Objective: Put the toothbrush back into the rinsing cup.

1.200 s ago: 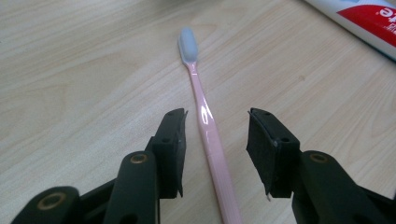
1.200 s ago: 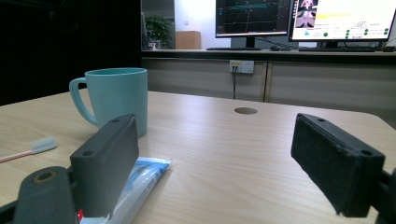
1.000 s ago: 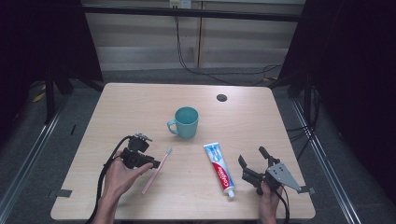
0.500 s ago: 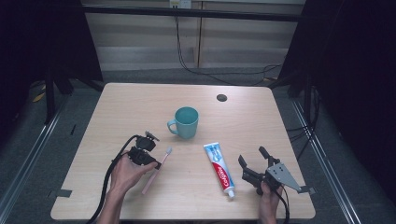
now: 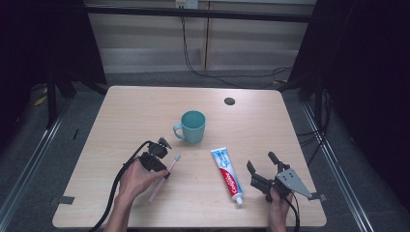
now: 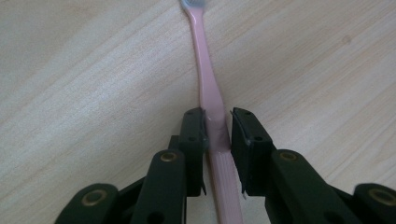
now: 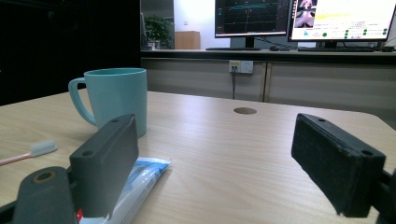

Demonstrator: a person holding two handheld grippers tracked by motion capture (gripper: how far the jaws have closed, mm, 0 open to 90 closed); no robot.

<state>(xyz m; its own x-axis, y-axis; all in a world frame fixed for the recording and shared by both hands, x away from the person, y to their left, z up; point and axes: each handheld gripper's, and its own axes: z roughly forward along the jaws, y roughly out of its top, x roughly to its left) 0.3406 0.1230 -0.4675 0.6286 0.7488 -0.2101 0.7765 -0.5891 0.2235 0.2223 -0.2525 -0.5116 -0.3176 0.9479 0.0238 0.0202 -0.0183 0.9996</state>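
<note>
A wooden table (image 5: 145,111) carries a teal mug (image 5: 193,126) at its centre and a toothpaste tube (image 5: 227,173) nearer the person. The right gripper (image 5: 261,169) rests beside the tube, jaws wide apart. The left gripper (image 6: 218,133), jaws just reopened slightly, straddles the handle of a pink toothbrush (image 6: 208,88) lying flat before the mug, one pad touching.
</note>
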